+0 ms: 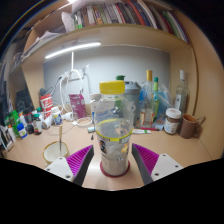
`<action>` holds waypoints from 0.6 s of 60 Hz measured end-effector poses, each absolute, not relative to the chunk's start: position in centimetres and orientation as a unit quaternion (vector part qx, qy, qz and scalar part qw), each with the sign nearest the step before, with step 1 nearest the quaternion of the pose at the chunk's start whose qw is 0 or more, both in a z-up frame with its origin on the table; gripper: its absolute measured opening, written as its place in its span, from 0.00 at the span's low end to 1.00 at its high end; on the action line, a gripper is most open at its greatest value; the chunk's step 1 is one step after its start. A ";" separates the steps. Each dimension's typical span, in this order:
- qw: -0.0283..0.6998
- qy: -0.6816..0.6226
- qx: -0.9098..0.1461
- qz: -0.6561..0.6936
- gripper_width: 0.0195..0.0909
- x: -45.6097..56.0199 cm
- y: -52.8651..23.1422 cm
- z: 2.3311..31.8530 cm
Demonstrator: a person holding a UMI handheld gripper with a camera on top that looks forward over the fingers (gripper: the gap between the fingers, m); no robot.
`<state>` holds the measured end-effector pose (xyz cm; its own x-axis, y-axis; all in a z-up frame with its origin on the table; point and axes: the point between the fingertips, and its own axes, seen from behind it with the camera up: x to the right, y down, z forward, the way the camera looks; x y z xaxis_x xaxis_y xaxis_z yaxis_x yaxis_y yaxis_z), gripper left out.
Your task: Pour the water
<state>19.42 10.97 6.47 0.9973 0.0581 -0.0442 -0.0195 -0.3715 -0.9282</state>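
Clear plastic jar [113, 140] with a yellow lid, gripped upright in our tool [113, 160].

We see both magenta pads [146, 158] pressed against the jar's sides, the tool closed to the jar's width. It stands over the pale wooden worktop [30, 152]; beyond it cluster bottles [150, 97], a small purple-rimmed dish [55, 150], and a brown-lidded jar [172, 121], under a bookshelf [120, 15].

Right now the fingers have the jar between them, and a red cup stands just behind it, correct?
Not quite. The jar is between the fingers, but what stands just behind it is a bottle with a yellow cap, not a red cup. The gripper view shows it.
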 end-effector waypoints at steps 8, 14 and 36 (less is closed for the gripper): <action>0.550 -0.007 -0.835 0.007 0.91 19.9 6.1 8.5; 0.539 -0.001 -0.842 0.007 0.91 19.0 1.4 10.7; 0.540 0.026 -0.841 0.005 0.90 14.7 -12.5 20.3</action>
